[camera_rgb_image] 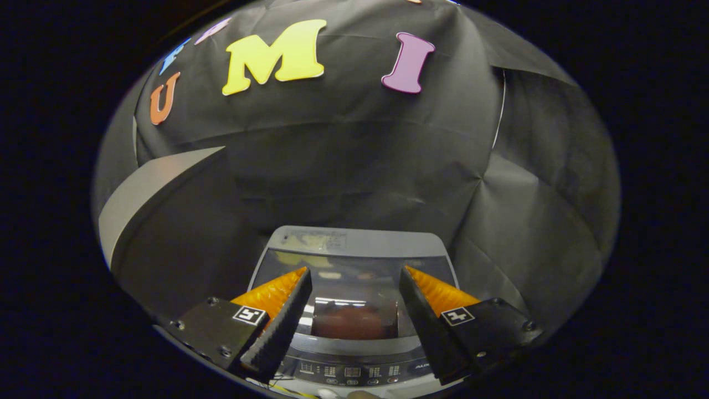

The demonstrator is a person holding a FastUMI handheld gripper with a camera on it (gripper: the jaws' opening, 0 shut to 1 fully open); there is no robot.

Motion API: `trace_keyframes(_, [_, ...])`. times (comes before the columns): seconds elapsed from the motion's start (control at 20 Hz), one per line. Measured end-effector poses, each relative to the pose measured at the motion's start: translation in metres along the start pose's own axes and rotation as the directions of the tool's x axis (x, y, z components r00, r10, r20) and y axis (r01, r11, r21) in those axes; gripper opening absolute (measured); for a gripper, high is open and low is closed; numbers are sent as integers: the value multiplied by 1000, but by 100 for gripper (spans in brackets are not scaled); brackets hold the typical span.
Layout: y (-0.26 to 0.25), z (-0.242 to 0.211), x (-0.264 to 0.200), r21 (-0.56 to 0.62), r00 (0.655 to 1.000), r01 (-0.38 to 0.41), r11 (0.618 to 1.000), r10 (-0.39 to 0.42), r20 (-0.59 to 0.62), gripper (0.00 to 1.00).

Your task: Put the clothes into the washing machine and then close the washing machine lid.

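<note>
Below and ahead of the gripper [354, 271], the washing machine [354, 244] was seen from above, a small top-loading unit with a grey plastic body and rounded corners. Its lid [354, 291] was shut flat on the top: a dark, glossy, see-through panel in which pale reflections were caught. Through the panel something dull reddish-brown [354, 321] was made out inside the tub, between the two fingers; whether it was clothing could not be told. A pale label [316, 240] was noted on the grey strip at the rear of the machine, its print too blurred to be read. Along the near edge a curved control panel [354, 372] was seen, dark and smooth, with rows of small indicator marks and a line of round buttons; a few letters were printed at its right end, too small and partly hidden to be made out.

The gripper's fingers were held spread wide apart, with nothing between them, hanging over the lid without any contact that could be seen. Ribbed, toothed faces were shown on their inner sides, and a square black-and-white marker was fixed on each finger mount. Behind the machine, creased matte black cloth [354, 155] was hung as the booth wall, and a flat grey panel [149, 188] was seen leaning off to the left.
</note>
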State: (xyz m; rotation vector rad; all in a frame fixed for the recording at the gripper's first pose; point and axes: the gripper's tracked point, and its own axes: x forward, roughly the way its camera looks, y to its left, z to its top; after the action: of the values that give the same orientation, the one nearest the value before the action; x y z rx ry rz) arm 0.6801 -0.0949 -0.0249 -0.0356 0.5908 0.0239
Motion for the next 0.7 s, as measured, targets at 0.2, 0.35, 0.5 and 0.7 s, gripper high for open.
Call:
trace_keyframes(0.2, [-1,-1,0,-1,1000,8,1000,-8,-8,100])
trace_keyframes(0.35, [0,0,-1,7,1000,7,1000,-7,-14,100])
trace_keyframes(0.5, [1,-1,-3,6,1000,3,1000,-2,-11,100])
trace_keyframes(0.7, [2,3,-6,10,1000,-3,1000,3,15,100])
